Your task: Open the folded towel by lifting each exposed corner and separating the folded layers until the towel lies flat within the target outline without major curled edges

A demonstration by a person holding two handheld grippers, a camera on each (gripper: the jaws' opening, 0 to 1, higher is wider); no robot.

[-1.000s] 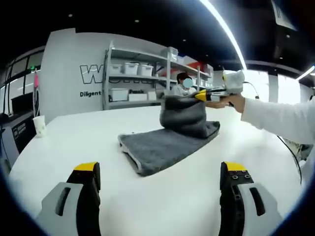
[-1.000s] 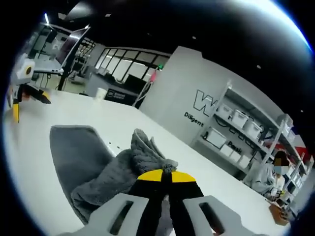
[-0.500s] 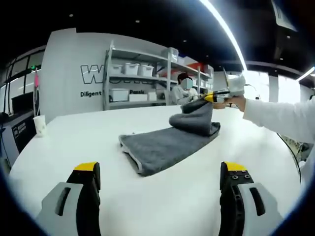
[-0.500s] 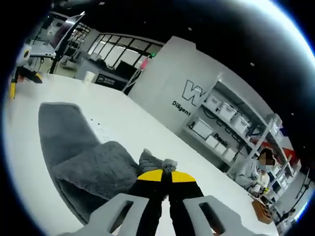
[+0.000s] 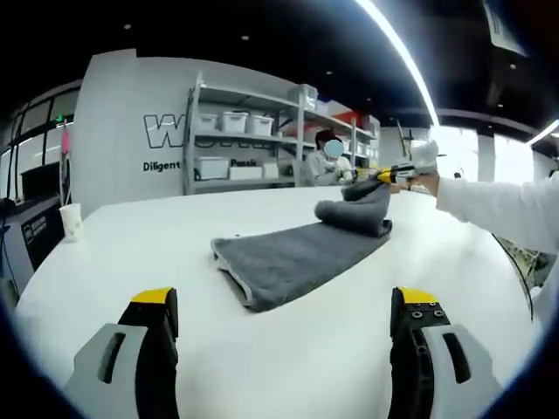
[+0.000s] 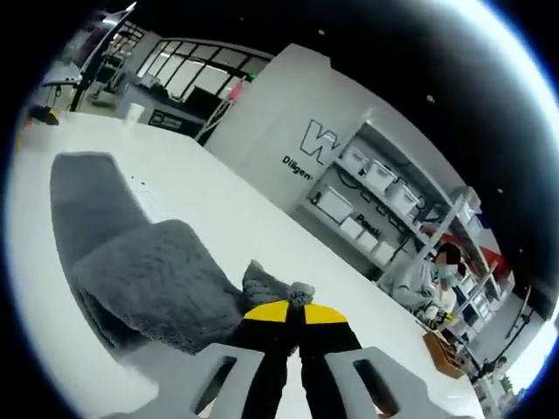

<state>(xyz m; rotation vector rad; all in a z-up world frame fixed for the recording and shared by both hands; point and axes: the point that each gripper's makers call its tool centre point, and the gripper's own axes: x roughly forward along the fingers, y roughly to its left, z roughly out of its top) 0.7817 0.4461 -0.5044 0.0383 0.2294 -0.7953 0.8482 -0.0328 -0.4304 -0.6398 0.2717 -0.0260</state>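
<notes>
A grey towel [image 5: 293, 257] lies on the white table [image 5: 157, 244], its near part flat, its far end bunched into a low roll. My right gripper [image 5: 384, 175], held by a white-sleeved arm, is shut on that far corner just above the table. In the right gripper view the towel [image 6: 140, 271] runs away to the left, and my right gripper [image 6: 288, 316] pinches a tuft of it between yellow-tipped jaws. My left gripper [image 5: 284, 319] stands open at the near side of the table, well short of the towel, with nothing between its fingers.
A paper cup [image 5: 69, 222] stands at the table's left edge. Beyond the table are a shelf rack [image 5: 244, 140] with white bins and a seated person [image 5: 325, 161]. Bare tabletop surrounds the towel on all sides.
My right gripper has carried the towel's corner down and away, so the raised fold has dropped from a tall hump into a low roll. My left gripper has stayed still.
</notes>
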